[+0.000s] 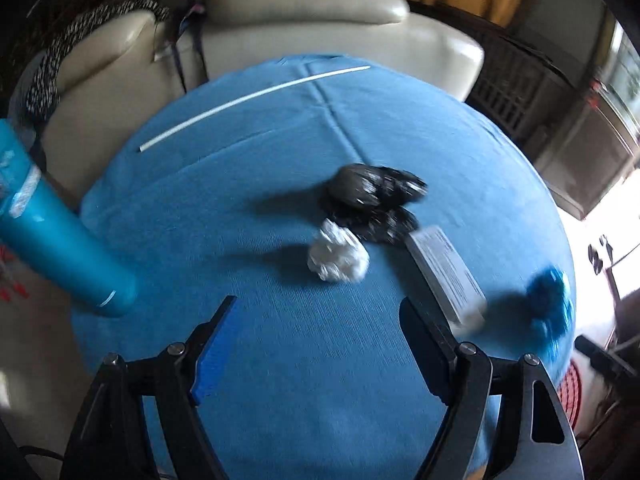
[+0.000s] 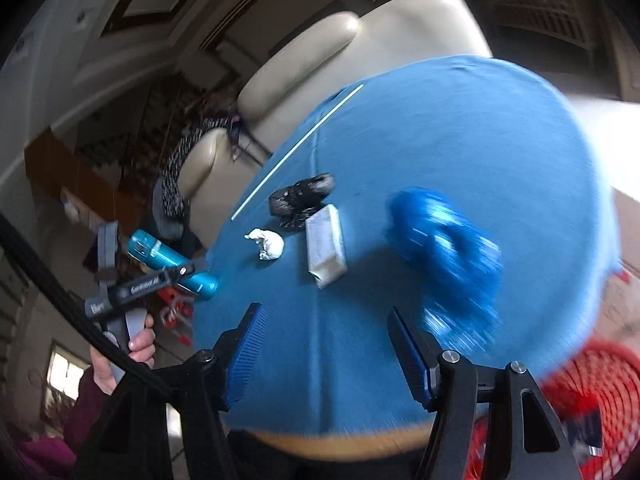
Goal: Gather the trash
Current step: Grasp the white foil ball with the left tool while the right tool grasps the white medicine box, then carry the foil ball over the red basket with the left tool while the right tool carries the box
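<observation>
On the blue-covered table (image 1: pixel 280 360) lie a crumpled white paper ball (image 1: pixel 338 258), a crumpled black plastic bag (image 1: pixel 376 200), a flat grey packet (image 1: pixel 446 274) and a crumpled blue plastic bag (image 1: pixel 550 308). My left gripper (image 1: pixel 316 340) is open and empty, just short of the paper ball. My right gripper (image 2: pixel 324 344) is open and empty above the near table edge. The paper ball (image 2: pixel 268 242), black bag (image 2: pixel 302 198), packet (image 2: pixel 326 244) and blurred blue bag (image 2: pixel 444 248) lie ahead of it. The left gripper (image 2: pixel 192 266) also shows at the table's left edge.
A teal bottle (image 1: pixel 64 248) stands at the table's left edge, also in the right wrist view (image 2: pixel 172 260). A white straw (image 1: pixel 252 100) lies at the far side. A cream sofa (image 1: pixel 304 20) is behind. A red basket (image 2: pixel 592 400) sits below the table's right edge.
</observation>
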